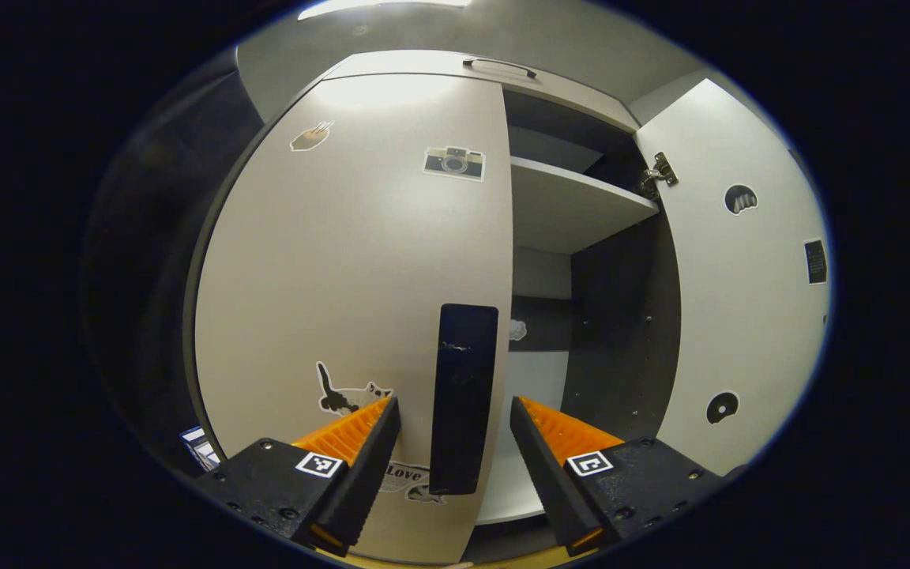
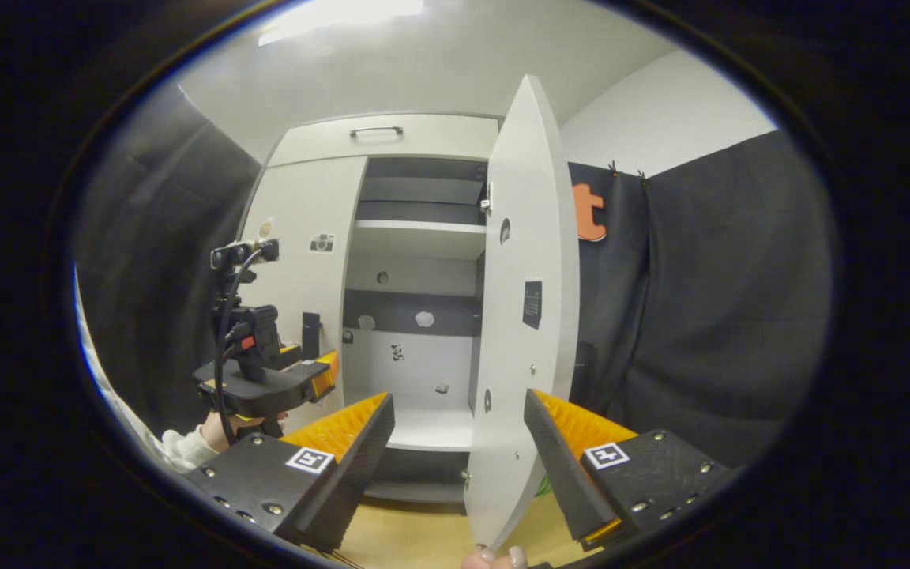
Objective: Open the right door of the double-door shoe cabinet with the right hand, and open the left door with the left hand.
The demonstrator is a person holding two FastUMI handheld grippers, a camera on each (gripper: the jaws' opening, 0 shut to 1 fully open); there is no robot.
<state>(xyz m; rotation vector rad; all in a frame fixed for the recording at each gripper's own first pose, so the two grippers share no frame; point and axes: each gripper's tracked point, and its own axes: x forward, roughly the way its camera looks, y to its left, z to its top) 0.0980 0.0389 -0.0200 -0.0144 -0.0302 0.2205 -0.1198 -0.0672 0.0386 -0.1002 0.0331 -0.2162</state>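
Half done: right door (image 1: 739, 276) swung wide, left door (image 1: 360, 300) closed.

Left gripper view: straddling the dark handle (image 1: 463, 399) of the left door with the left gripper (image 1: 455, 450), fingers spread either side, not yet pressing; showing shelves (image 1: 573, 209) beyond; hiding the cabinet's base below the fingers.
Right gripper view: bracketing the right door's free edge with the right gripper (image 2: 459, 442), fingers apart; contact hard to judge; catching the left gripper ahead-left at the left door.
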